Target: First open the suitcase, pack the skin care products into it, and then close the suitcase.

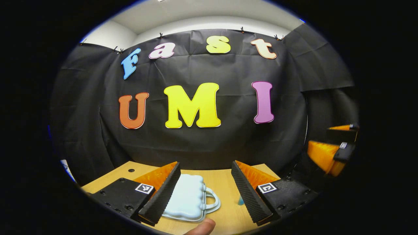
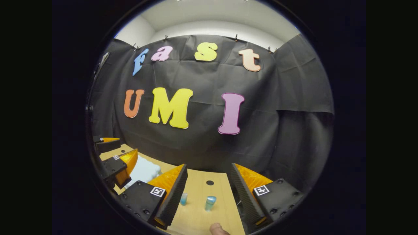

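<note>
A small pale blue suitcase lies shut and flat on the wooden table, its handle pointing right. My left gripper hovers open above it, nothing between its fingers. In the right gripper view the suitcase sits at the left, behind the left gripper. Two small bluish skin care bottles stand on the table: one between the open fingers of my right gripper, the other beside its left finger. A sliver of a blue bottle peeks past my left gripper's right finger. The right gripper hangs at far right.
Black cloth wall closes off the back of the table and both sides. A round hole is in the tabletop behind the bottles, another at the far left. A fingertip shows at the bottom edge.
</note>
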### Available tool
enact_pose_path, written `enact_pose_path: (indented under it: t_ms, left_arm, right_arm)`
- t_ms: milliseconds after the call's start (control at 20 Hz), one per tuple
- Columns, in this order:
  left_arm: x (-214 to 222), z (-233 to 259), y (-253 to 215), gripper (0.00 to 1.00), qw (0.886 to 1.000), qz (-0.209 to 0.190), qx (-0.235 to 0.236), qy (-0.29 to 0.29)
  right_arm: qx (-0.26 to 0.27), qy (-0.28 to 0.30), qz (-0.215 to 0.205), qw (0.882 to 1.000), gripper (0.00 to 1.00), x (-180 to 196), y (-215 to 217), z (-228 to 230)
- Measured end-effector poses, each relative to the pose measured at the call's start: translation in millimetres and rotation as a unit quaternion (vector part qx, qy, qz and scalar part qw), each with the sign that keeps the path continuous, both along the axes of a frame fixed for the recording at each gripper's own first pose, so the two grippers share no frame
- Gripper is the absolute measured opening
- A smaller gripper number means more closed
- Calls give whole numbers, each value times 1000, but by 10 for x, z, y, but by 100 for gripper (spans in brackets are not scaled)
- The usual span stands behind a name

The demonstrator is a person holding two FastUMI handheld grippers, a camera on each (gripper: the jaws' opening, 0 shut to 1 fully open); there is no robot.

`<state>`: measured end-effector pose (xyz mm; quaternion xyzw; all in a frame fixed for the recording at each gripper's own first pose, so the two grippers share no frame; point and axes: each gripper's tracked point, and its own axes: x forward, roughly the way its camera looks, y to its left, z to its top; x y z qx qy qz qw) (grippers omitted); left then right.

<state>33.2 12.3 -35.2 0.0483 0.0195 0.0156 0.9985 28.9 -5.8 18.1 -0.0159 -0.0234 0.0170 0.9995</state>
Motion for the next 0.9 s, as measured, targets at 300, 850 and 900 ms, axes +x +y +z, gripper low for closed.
enact_pose_path:
  t_ms: [300,850,900]
  left_arm:
    - [261,-714,119,100,986,-2,164,32]
    - [534,-2170,-45,97,876,-52,448,172]
    - [516,-2294,-64,97,864,-58,462,191]
  right_arm:
    - [14,-24,-42,999,80,104,-465,63]
    - [49,-5,-15,999,79,465,-820,-201]
    - [53,-4,-11,999,79,495,-862,-233]
